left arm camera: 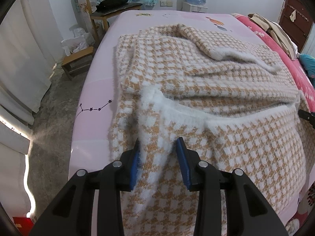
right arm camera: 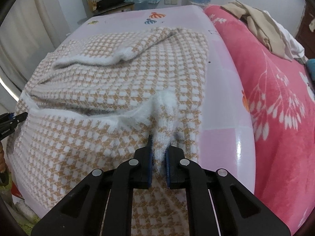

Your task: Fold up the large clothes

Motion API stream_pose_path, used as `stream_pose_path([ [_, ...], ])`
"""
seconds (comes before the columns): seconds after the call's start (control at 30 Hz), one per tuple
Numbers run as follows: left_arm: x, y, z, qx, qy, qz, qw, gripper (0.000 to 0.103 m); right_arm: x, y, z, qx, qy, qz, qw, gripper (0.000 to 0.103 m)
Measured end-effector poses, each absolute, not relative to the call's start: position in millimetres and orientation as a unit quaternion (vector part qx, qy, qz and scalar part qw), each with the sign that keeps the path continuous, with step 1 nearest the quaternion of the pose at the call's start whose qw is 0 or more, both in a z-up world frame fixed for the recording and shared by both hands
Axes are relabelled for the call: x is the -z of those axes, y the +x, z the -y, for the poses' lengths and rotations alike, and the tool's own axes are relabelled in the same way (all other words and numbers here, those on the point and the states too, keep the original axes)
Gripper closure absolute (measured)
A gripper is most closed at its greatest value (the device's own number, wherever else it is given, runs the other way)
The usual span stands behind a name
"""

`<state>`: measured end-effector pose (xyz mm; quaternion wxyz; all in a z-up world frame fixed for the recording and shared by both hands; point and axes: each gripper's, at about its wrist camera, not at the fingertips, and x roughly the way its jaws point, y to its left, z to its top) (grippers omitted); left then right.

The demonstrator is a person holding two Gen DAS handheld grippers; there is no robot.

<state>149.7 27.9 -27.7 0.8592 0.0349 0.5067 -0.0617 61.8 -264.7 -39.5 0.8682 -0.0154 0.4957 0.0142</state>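
A tan-and-white checked knit sweater with fuzzy white trim lies spread on the pink bed sheet. One sleeve is folded across its far part. My left gripper pinches a thick raised bunch of the near left hem between its blue pads. The right gripper shows at the right edge of that view. In the right wrist view my right gripper is shut tight on a narrow ridge of the sweater near its right hem. The left gripper shows at the left edge there.
A red floral blanket with beige clothes piled on it lies right of the sheet. A wooden chair holding a black item, a low stool and white curtains stand left of the bed.
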Motion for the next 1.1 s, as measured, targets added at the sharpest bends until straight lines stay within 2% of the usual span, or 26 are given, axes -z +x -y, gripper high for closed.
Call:
stream_pose_path([
  [1.1,24.5,147.8,-24.9,0.051,0.040,-0.503,0.862,0.068,43.0,60.4,256.2,0.003,-0.014,-0.492,0.871,0.092],
])
